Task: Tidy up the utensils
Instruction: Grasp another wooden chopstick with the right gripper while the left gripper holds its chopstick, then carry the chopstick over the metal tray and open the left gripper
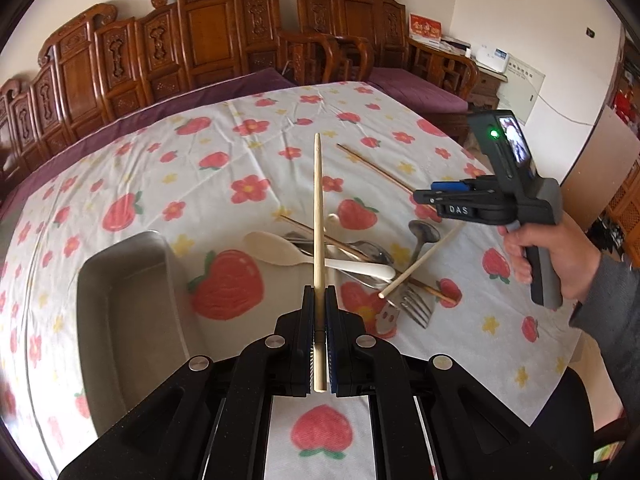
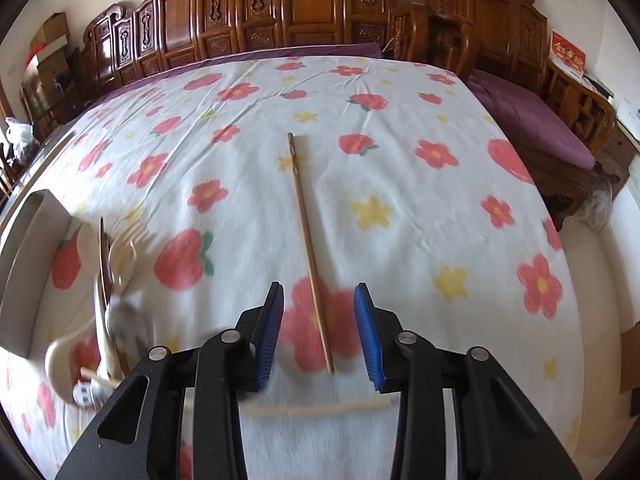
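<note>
Left wrist view first: the left gripper (image 1: pixel 319 300) is clamped tight on a pale wooden chopstick (image 1: pixel 317 208), which juts straight forward from between the pads, its tip lifted above the flowered tablecloth (image 1: pixel 208 136). Below and to the left sits a grey metal tray (image 1: pixel 132 280) on the cloth. Just past the pads lies the utensil pile: a cream plastic spoon (image 1: pixel 280 250), a metal spoon (image 1: pixel 426 234), a fork (image 1: pixel 408 306), a second pale chopstick (image 1: pixel 420 264) leaning across them, and dark brown chopsticks threaded through the heap. Off to the right, a hand (image 1: pixel 548 256) grips the handle of the right gripper (image 1: pixel 420 196), seen side-on here, so its jaws are hard to read from this angle. Further back, a brown chopstick (image 1: pixel 376 168) lies alone on the cloth. Over to the right wrist view: the blue pads (image 2: pixel 272 336) of that right gripper stand apart, one on either side of the near end of that brown chopstick, and neither is touching it. The stick lies flat, running away up the cloth. A pale chopstick crosses just beneath the jaws, blurred. The pile sits at the left edge, smeared, beside the tray's wall.
</note>
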Demonstrator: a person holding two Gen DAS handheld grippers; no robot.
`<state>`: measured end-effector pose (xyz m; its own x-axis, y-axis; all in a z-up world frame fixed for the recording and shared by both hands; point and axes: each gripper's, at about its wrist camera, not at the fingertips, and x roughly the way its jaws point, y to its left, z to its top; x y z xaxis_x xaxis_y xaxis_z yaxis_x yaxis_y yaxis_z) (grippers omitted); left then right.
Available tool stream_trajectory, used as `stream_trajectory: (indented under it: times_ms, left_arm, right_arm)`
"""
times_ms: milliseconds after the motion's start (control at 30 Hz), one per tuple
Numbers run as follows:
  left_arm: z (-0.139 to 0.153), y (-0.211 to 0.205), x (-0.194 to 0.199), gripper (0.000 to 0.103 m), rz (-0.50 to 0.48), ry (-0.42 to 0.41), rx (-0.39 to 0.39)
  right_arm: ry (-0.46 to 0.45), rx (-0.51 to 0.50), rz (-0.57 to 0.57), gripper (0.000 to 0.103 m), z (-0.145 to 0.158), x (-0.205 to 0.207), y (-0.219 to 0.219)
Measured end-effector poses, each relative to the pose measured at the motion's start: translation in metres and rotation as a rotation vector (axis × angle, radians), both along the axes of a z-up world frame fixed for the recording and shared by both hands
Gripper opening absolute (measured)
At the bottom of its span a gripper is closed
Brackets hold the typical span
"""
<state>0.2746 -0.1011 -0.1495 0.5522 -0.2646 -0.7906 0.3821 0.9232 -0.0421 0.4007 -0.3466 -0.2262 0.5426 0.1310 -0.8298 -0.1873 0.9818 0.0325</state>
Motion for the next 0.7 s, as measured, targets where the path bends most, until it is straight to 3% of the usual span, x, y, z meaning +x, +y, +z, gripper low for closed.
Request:
stream_trajectory:
  times_ms: [400, 433, 467, 700]
  left_arm:
    - [0.005, 0.014, -0.003, 0.004, 0.003, -0.012, -0.005]
    - [0.005, 0.015, -0.003, 0.004, 0.002, -0.012, -0.008]
    - [0.005, 0.016, -0.004, 0.004, 0.002, -0.013, -0.011]
    - [0.009, 0.022, -0.009, 0.004, 0.018, -0.024, -0.019]
  right_arm:
    - [0.045, -0.054, 0.005, 0.027, -0.011, 0.034, 0.016]
    - [0.045, -0.054, 0.009, 0.022, -0.011, 0.035, 0.016]
    - [0.044, -0.055, 0.015, 0.007, -0.011, 0.034, 0.017]
    - [0.032, -0.108, 0.020, 0.005, -0.001, 0.020, 0.018]
